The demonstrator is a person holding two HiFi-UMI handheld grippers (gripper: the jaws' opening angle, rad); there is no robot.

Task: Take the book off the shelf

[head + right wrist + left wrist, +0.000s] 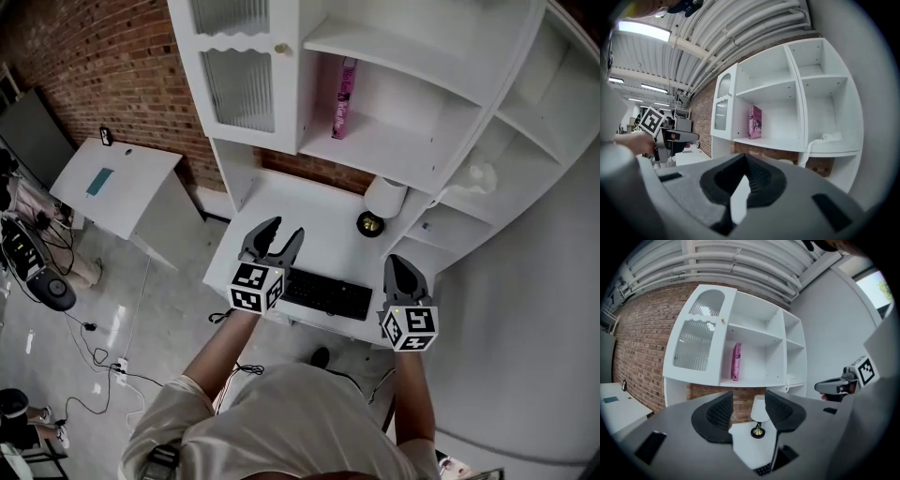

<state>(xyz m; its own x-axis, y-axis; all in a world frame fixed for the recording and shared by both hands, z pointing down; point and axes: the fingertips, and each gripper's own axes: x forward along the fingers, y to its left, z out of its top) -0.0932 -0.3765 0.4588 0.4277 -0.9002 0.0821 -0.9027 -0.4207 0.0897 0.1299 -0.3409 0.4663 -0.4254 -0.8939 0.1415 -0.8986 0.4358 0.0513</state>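
Since the book [344, 98] stands upright, thin, stiff, likely light, I'd pinch its spine mid-height; left tool [279, 232] open, right tool [405, 267] closed, both empty.

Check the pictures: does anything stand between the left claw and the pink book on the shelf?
Nothing visible does. The left claw is open and empty, facing the pink book, which stands upright in an open-fronted shelf compartment. The lamp sits lower, on the desk, below that line.
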